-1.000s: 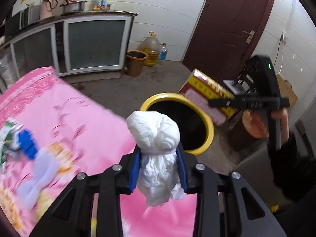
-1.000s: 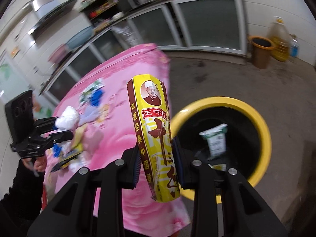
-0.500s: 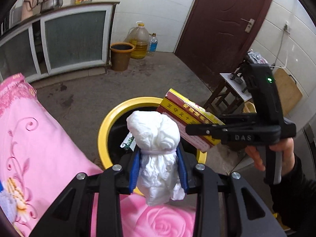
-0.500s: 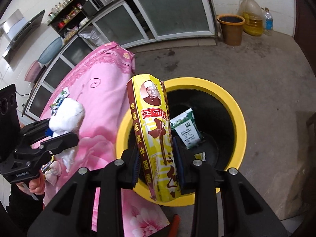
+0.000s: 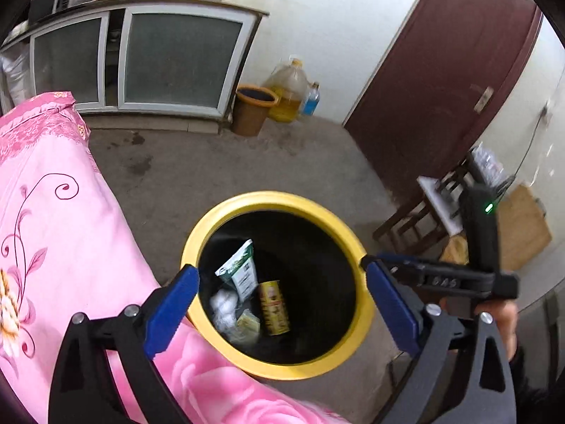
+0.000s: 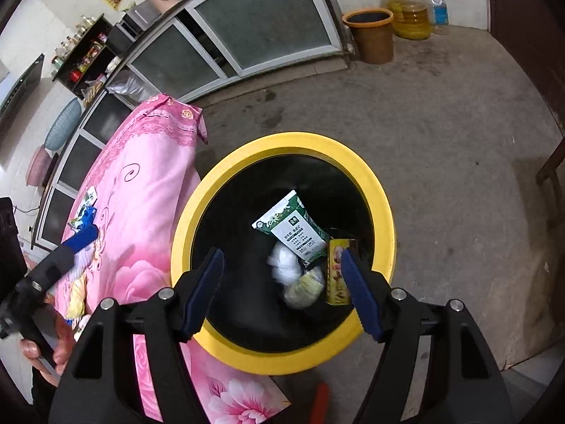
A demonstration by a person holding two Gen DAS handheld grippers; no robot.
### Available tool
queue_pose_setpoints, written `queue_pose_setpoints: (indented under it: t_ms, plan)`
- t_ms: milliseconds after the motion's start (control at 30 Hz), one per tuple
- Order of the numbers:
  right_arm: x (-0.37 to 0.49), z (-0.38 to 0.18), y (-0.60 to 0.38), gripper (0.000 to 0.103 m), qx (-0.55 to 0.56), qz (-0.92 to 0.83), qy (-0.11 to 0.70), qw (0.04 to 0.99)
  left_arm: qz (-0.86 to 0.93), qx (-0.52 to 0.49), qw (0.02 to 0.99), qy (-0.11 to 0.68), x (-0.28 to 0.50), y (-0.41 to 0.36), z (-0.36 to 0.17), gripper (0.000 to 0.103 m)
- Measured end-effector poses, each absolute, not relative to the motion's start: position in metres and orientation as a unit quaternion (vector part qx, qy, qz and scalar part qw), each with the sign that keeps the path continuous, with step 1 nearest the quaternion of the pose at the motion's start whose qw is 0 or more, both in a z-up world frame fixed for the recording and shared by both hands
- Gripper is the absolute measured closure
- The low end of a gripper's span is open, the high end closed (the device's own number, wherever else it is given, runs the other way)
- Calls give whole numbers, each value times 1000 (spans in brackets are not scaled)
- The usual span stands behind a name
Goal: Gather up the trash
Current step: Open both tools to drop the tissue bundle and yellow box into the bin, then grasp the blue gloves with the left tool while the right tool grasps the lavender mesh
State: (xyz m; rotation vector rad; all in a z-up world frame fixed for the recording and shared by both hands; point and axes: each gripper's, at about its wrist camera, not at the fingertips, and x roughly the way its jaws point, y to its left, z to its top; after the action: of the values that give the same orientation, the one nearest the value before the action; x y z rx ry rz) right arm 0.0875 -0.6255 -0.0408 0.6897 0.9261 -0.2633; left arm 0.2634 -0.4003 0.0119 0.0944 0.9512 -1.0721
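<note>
At the left of the scene a pink flowered cloth point(image 5: 63, 233) is being seen draped over a table, with small scraps point(image 6: 84, 212) lying on its far part in the right wrist view. The left gripper point(image 5: 282, 304) is being held above the near rim of the yellow-rimmed bin point(image 5: 282, 199), which is standing on the floor just beside the cloth; its jaws have just been opening and are being kept spread wide, with nothing between them. Inside the bin a white wad of tissue point(image 5: 224, 304), a green and white packet point(image 5: 240, 272) and a yellow box point(image 5: 273, 307) are lying together at the bottom. The right gripper point(image 6: 282, 293) is being held over the same bin, its jaws also just opened and spread, nothing pinched; the yellow box point(image 6: 335, 272) is partly hidden behind its right finger. Far off, an orange bucket point(image 5: 252, 109) and an oil jug point(image 5: 287, 93) are standing against the wall, and a dark red door point(image 5: 452, 81) is being seen at the right.
</note>
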Motion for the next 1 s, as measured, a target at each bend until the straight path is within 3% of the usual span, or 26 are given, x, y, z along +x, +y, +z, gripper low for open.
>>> queue_pose_setpoints:
  t_ms: [200, 433, 800, 1000]
  plan:
    - [81, -25, -603, 37, 316, -91, 419, 846, -498, 15, 775, 389, 240, -361, 54, 8]
    - [103, 1, -552, 37, 253, -43, 407, 876, -508, 3, 795, 330, 213, -246, 82, 8]
    - [175, 16, -433, 37, 143, 63, 426, 891, -339, 96, 877, 328, 214, -24, 51, 8]
    - [224, 19, -357, 37, 100, 126, 442, 883, -265, 109, 888, 359, 226, 41, 23, 8]
